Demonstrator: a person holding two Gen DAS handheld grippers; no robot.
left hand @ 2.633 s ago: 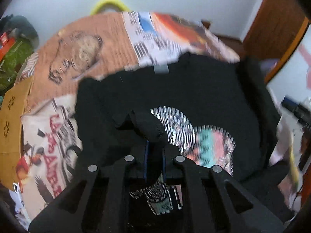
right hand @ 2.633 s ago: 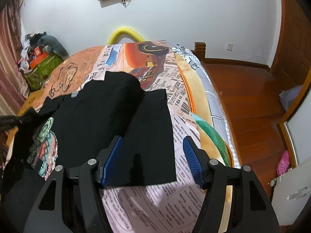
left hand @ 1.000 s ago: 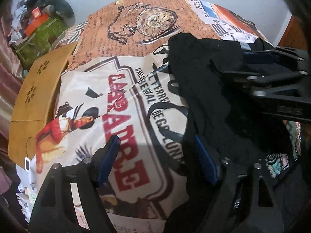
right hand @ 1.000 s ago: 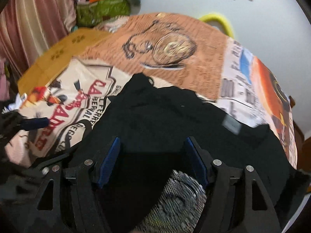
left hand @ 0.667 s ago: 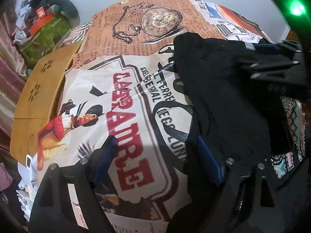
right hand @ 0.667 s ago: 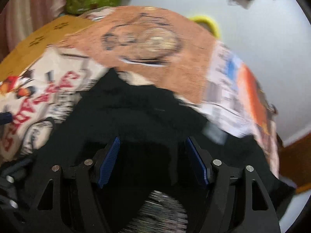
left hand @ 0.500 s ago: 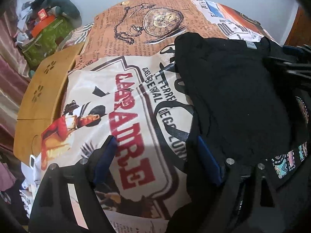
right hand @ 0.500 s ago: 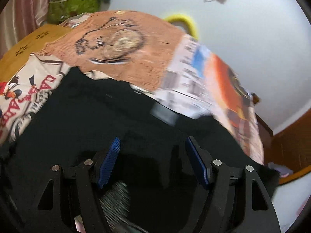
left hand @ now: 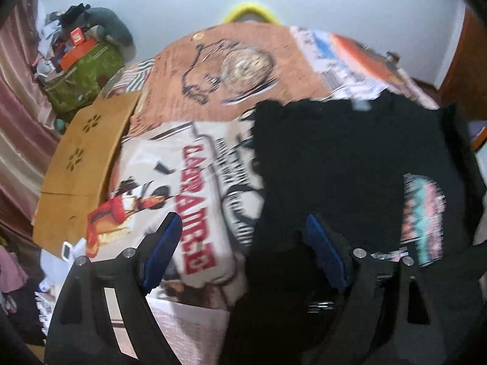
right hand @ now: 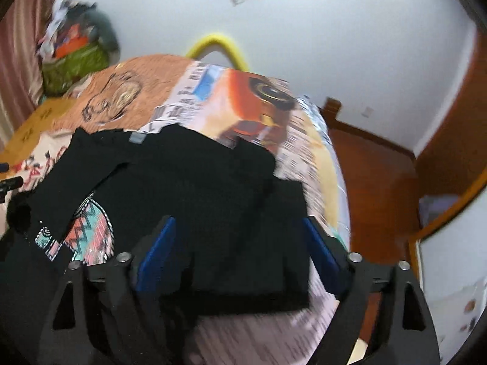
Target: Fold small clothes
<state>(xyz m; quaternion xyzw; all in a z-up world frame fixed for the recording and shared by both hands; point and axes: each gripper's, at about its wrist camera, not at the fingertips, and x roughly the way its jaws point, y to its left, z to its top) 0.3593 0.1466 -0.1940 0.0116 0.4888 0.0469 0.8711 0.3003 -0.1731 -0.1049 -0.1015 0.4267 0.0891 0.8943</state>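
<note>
Left wrist view: the left gripper (left hand: 243, 243) hangs spread wide and empty above the bedspread (left hand: 194, 164), over the shirt (left hand: 344, 158) edge. Right wrist view: the right gripper (right hand: 239, 249), jaws apart, holding nothing, hovers over the shirt's (right hand: 194, 182) folded side.

Shirt (left hand: 341, 158) black, with a teal, pink and white zigzag print (right hand: 91, 228) and a grey neck tag (right hand: 136, 138). Bedspread (left hand: 231, 70) a collage: orange-brown panel with a pocket-watch drawing, cream panel with red lettering, newsprint strips, an orange panel on the right. Gripper pads (left hand: 162, 251) blue on black frames; board (left hand: 82, 164) tan with flower cutouts, hoop (right hand: 217, 45) yellow, bag (left hand: 82, 76) green, wall (right hand: 304, 30) white.
</note>
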